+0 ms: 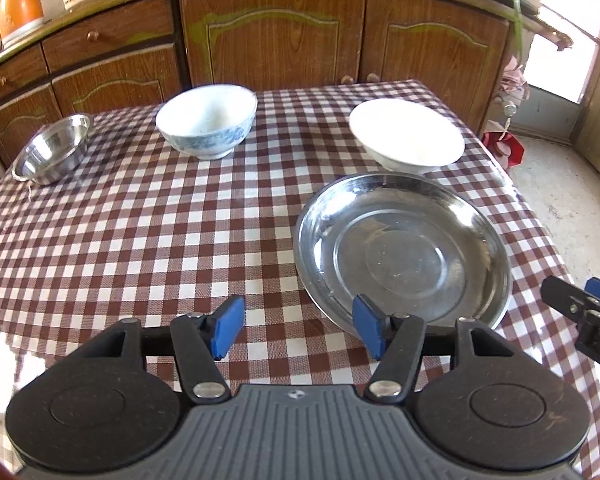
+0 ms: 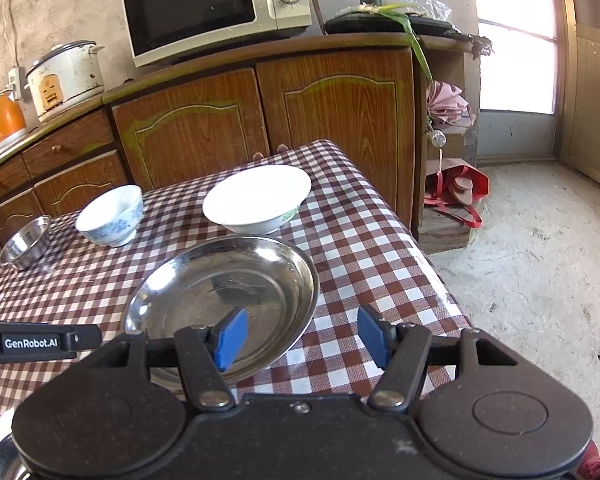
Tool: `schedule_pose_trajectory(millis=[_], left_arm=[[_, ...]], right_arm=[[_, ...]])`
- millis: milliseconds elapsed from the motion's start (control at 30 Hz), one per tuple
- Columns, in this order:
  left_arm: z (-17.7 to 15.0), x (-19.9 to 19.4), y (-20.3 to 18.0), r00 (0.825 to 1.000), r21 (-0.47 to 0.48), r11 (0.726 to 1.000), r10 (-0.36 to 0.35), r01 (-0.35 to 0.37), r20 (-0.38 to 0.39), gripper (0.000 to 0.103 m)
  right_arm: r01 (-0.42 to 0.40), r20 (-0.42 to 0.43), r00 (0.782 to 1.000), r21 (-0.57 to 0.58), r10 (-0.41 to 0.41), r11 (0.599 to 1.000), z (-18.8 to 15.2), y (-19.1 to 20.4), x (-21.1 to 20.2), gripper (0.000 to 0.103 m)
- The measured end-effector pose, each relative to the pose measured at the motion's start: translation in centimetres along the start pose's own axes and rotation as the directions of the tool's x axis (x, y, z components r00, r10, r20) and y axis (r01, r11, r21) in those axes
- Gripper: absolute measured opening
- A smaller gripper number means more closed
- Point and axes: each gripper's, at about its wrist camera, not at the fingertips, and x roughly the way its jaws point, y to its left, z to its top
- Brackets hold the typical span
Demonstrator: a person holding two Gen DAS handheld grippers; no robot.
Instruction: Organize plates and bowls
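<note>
Nearest: left tongs (image 1: 298, 326) stand about half open over the checked desk (image 1: 140, 216), nothing between the blue pads; the right-hand pad overlaps the near rim of the steel plate (image 1: 404, 248), whether touching cannot be told. Right tongs (image 2: 303, 336) also gape, empty; their left pad sits over the plate's near edge, right pad over bare cloth beside it. Judged: both tongs aim at the plate's near rim, the thin lip being the only place to pinch.

Just beyond the plate, nearly touching its far rim, a wide white bowl (image 1: 406, 136). Further left, well apart, a blue-patterned bowl (image 1: 206, 120). At the far left corner, a small steel bowl (image 1: 54, 148), tilted toward the desk edge.

Judged: nothing stacked yet; the dishes lie scattered, and the plate looks the natural base.
</note>
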Motion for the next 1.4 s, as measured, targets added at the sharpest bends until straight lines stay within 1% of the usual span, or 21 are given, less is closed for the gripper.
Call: schedule_pose_trajectory(millis=[200,433,567,800,900,1033,1100,1167,1200,1233,1267,1300,1333,1367,1400], left_arm=[[0.5,1.9,-0.3,1.0,0.011,1.0,0.011,-0.011,-0.015,0.062],[1.2,4.0,-0.4,0.999,0.018,0.999,0.029,-0.028,-0.032,0.063],[1.5,5.0,-0.4,0.999,0.017,0.999,0.034,-0.034,-0.036,0.064],[2.0,7.0,-0.4,0.998,0.027,0.999,0.047,-0.045,-0.048,0.064],[2.4,7.6,-0.3,0.997,0.017,0.999,0.042,-0.041,-0.062,0.064],[2.8,8.2,-0.6,0.998,0.037,0.999,0.032,-0.03,-0.048,0.063],[2.9,8.5,-0.9,0.999,0.048,0.999,0.022,-0.02,-0.045,0.062],[3.0,8.6,-1.0,0.999,0.053,0.999,0.013,-0.012,-0.032,0.059],[3.0,8.6,-1.0,1.0,0.055,0.998,0.004,-0.003,-0.026,0.055],[3.0,8.6,-1.1,1.0,0.06,0.998,-0.003,0.004,-0.019,0.047],[3.0,8.6,-1.3,1.0,0.065,0.998,-0.012,0.013,-0.014,0.046],[2.9,8.5,-1.4,1.0,0.071,0.997,-0.014,0.014,-0.011,0.043],[2.9,8.5,-1.5,1.0,0.074,0.997,-0.016,0.016,-0.006,0.041],[2.8,8.5,-1.4,1.0,0.073,0.997,-0.016,0.016,-0.003,0.04],[2.7,8.4,-1.2,1.0,0.06,0.998,-0.028,0.028,-0.004,0.037]], right_arm=[[0.009,-0.018,1.0,0.009,-0.009,1.0,0.2,-0.7,2.0,0.073],[0.017,-0.042,0.999,0.049,-0.015,0.999,0.3,-1.5,4.3,0.074],[0.01,-0.061,0.998,0.069,-0.006,0.998,0.4,-1.9,5.8,0.074],[0.006,-0.092,0.996,0.063,0.0,0.998,0.4,-1.7,8.5,0.074],[0.007,-0.106,0.994,0.061,0.0,0.998,0.3,-1.7,9.6,0.074],[-0.003,-0.112,0.994,0.079,0.011,0.997,0.2,-1.7,10.6,0.074],[-0.007,-0.097,0.995,0.078,0.014,0.997,0.2,-1.6,10.8,0.074],[-0.012,-0.088,0.996,0.082,0.019,0.997,0.2,-1.6,10.8,0.074],[-0.014,-0.083,0.996,0.084,0.021,0.996,0.2,-1.6,10.9,0.069],[-0.013,-0.075,0.997,0.086,0.02,0.996,0.1,-1.6,10.9,0.065],[-0.018,-0.069,0.997,0.086,0.024,0.996,0.0,-1.7,10.9,0.05],[-0.02,-0.065,0.998,0.087,0.025,0.996,-0.1,-1.6,10.9,0.032],[-0.025,-0.067,0.997,0.092,0.031,0.995,-0.1,-1.7,10.9,0.022],[-0.031,-0.066,0.997,0.102,0.037,0.994,-0.2,-1.7,10.9,0.019],[-0.027,-0.06,0.998,0.111,0.034,0.993,-0.2,-1.8,10.8,0.019]])
